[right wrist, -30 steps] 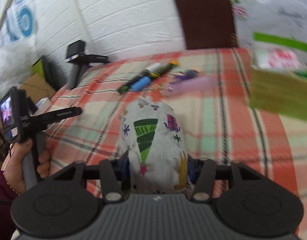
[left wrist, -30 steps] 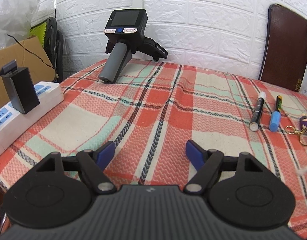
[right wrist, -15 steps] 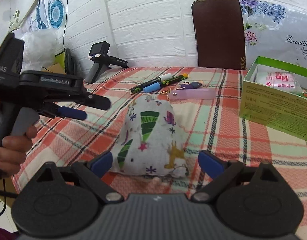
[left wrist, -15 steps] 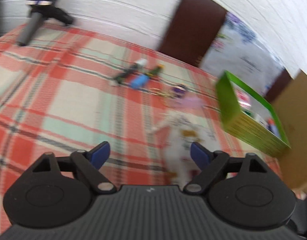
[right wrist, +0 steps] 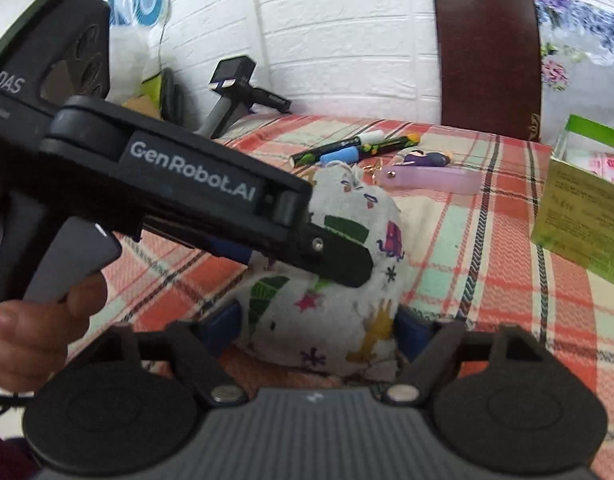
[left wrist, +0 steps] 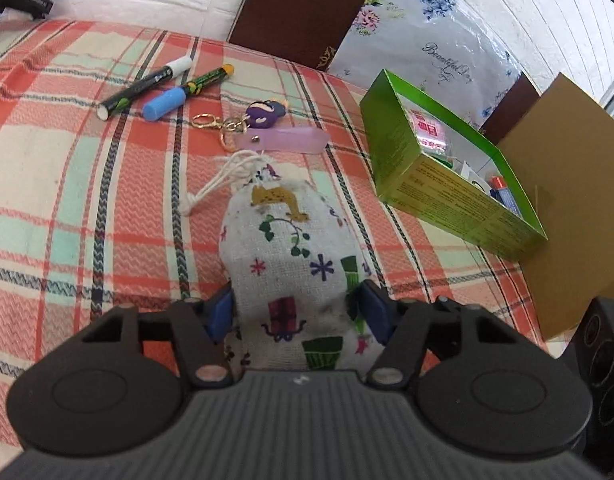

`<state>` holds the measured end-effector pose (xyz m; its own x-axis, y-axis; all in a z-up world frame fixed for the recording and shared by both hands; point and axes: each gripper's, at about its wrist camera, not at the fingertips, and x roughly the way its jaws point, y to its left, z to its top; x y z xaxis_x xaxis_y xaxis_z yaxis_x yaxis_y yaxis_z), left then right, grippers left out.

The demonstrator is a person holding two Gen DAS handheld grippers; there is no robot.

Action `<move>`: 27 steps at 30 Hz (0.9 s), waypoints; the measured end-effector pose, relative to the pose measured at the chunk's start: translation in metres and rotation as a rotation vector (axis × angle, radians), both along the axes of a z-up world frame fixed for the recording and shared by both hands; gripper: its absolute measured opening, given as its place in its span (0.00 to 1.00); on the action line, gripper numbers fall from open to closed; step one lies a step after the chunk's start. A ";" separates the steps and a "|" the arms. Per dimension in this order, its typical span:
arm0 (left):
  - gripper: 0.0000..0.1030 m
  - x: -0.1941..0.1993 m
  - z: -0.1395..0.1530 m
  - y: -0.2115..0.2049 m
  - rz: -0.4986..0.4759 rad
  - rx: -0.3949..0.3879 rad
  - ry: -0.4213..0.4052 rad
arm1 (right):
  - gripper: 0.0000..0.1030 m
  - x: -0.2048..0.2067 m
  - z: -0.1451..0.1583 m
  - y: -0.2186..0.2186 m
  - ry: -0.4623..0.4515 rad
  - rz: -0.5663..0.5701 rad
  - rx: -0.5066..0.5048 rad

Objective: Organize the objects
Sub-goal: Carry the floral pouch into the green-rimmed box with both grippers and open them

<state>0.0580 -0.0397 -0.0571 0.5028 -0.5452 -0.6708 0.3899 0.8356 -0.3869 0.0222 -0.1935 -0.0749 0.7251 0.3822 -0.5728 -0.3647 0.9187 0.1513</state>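
Drawstring pouch point(left wrist: 291, 240) on plaid counter point(left wrist: 87, 208), clenched in left gripper point(left wrist: 297, 308) jaws, just closing. Right gripper point(right wrist: 319, 324) jaws closing round it too, contact unclear. Risk: opposing tugs, soft cloth slipping before green box point(left wrist: 447, 188).

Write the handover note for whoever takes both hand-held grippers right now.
Left hand-held gripper: jaws have just been closing, pads pressing the printed pouch.
Right hand-held gripper: jaws have just been closing around the same pouch; contact unclear.
The pouch lies on the plaid cloth, with the markers and keychain beyond it. The green box, partly filled, is to the right.
Left: pouch, markers and keychain, probably into the box.
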 end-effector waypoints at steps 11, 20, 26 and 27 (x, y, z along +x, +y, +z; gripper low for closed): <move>0.51 0.012 0.073 -0.079 -0.186 -0.021 -0.202 | 0.49 -0.017 0.048 -0.052 -0.218 -0.208 0.045; 0.51 0.060 0.089 -0.210 -0.391 -0.037 -0.289 | 0.49 0.011 0.065 -0.150 -0.307 -0.502 0.026; 0.56 0.083 0.077 -0.265 -0.399 0.007 -0.272 | 0.58 0.040 0.056 -0.203 -0.246 -0.658 -0.011; 0.56 0.084 0.073 -0.272 -0.367 0.062 -0.290 | 0.74 0.048 0.052 -0.207 -0.225 -0.714 -0.066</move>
